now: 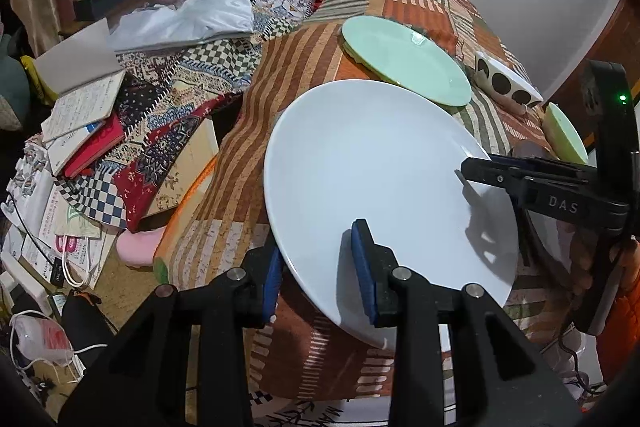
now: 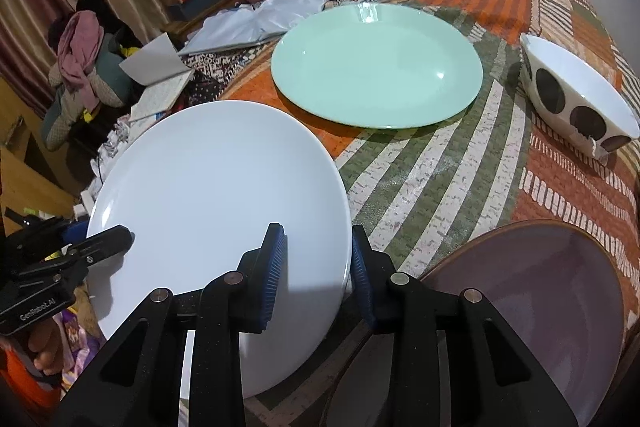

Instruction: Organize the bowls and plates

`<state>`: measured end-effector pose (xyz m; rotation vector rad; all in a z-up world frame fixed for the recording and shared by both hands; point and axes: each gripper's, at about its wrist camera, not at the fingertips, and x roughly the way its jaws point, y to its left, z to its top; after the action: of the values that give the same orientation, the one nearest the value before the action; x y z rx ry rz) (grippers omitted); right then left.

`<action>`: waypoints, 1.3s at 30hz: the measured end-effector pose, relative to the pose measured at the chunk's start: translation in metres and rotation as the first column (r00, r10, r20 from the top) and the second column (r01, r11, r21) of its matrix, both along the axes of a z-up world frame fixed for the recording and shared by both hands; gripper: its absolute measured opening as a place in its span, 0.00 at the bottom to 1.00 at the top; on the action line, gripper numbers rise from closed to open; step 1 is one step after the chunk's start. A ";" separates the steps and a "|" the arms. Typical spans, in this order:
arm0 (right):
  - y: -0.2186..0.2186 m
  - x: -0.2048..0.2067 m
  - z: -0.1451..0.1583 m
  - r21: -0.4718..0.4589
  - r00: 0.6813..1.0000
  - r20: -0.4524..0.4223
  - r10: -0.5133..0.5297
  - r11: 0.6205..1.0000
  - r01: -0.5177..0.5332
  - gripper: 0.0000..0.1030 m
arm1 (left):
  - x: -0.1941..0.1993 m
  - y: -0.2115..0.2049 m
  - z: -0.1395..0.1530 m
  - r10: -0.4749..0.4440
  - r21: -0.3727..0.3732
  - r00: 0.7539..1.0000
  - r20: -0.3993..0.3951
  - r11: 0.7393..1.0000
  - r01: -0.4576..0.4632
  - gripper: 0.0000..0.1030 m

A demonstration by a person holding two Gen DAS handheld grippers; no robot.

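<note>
White round ceramic plate is held off striped cloth by left gripper & right gripper, jaws each straddling rim w/ gaps showing; next, prob. lower it onto mint-green oval plate.

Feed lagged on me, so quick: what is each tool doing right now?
Left tool: straddling the white plate rim, closed on it.
Right tool: closed on the opposite rim of the same plate, which is tilted above the tablecloth.

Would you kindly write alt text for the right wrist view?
Both grippers, right and left, straddle opposite edges of a white plate. Beyond it on the striped cloth sit a green plate and a spotted bowl.
</note>
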<state>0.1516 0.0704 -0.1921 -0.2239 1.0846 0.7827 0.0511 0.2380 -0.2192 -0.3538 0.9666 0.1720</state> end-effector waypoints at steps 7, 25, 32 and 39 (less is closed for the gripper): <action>-0.009 -0.002 0.013 0.047 0.999 0.028 -0.022 0.999 0.021 0.29 | -0.005 -0.005 0.010 0.029 0.012 0.999 0.029 0.999 -0.029 0.32; -0.051 -0.008 0.039 0.120 0.992 0.076 -0.103 0.988 0.094 0.29 | 0.005 -0.034 0.038 0.002 0.021 0.995 0.096 1.000 -0.004 0.32; -0.074 -0.009 0.046 0.144 0.986 0.085 -0.142 0.981 0.129 0.29 | 0.010 -0.053 0.048 -0.022 0.030 0.993 0.115 0.999 0.019 0.32; -0.102 -0.012 0.050 0.165 0.977 0.088 -0.194 0.970 0.178 0.28 | 0.019 -0.076 0.053 -0.062 0.037 0.989 0.133 0.998 0.058 0.32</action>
<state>0.1398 -0.0318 -0.1416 -0.0281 0.9265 0.6759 0.0699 0.1619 -0.1659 -0.3021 0.8399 0.1079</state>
